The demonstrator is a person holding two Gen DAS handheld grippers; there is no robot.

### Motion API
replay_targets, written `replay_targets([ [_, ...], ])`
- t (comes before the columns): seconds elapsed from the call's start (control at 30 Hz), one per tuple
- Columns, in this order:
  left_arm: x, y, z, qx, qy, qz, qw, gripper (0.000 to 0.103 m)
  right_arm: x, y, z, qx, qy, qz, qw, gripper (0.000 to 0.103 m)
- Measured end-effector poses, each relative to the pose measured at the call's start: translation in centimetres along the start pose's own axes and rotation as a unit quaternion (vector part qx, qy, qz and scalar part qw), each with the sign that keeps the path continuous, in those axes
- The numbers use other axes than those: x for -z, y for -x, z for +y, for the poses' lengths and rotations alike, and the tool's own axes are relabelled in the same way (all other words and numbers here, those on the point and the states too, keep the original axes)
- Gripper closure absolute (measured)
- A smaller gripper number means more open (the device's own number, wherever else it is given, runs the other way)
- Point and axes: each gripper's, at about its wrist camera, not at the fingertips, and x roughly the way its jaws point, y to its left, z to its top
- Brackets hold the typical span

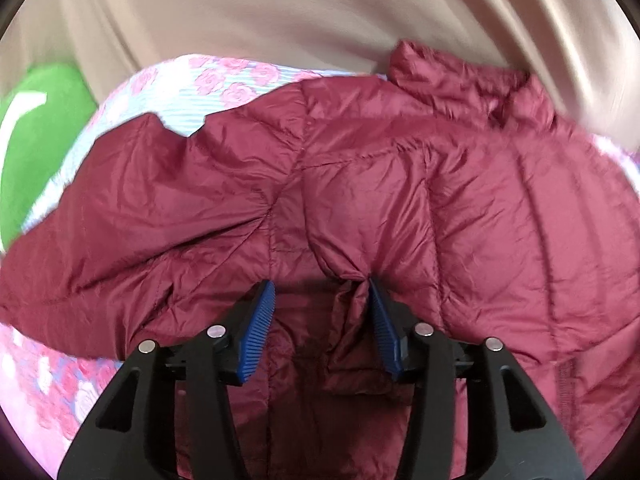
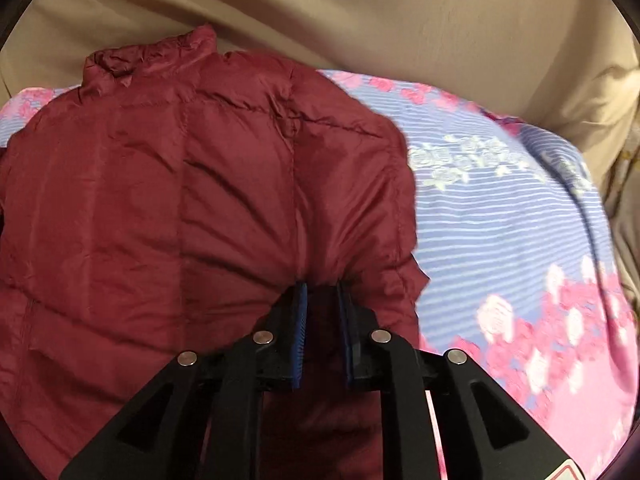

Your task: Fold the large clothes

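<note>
A maroon quilted puffer jacket [image 1: 400, 180] lies spread over a bed, its collar [image 1: 460, 76] at the far side. My left gripper [image 1: 320, 284] rests on the jacket's near edge with its jaws apart. A pinched ridge of fabric leans against the right blue pad [image 1: 384, 328], and the left pad stands free of it. In the right wrist view the same jacket [image 2: 160, 200] fills the left half, its collar [image 2: 148, 60] at the top. My right gripper [image 2: 322, 286] has its jaws narrow on a bunch of the jacket's near edge, and creases radiate from the tips.
Under the jacket lies a blue striped sheet with pink roses [image 2: 500, 220], also showing at the far left [image 1: 208, 92]. Beige drapery [image 2: 400, 20] hangs behind the bed. A green object [image 1: 44, 132] sits at the left edge.
</note>
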Motion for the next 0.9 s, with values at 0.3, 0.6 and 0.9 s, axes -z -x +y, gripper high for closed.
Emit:
replay_targets([
  [0.3,1.1,9.1,19.8,-0.045,0.172,-0.051,0.9827,0.013,6.8,9.1,0.5,-0.074,0.017,-0.020,0.997,0.067],
  [0.6,7.4,6.9,43.3,-0.109,0.435,0.001,0.8939,0.019,12.4,13.0,2.8,-0.097,0.007,0.004,0.995,0.059],
  [0.9,2.5,6.6,40.4,-0.050,0.373,-0.043,0.9256,0.098,14.1,14.8,3.4,-0.083,-0.013,0.014,0.996,0.056],
])
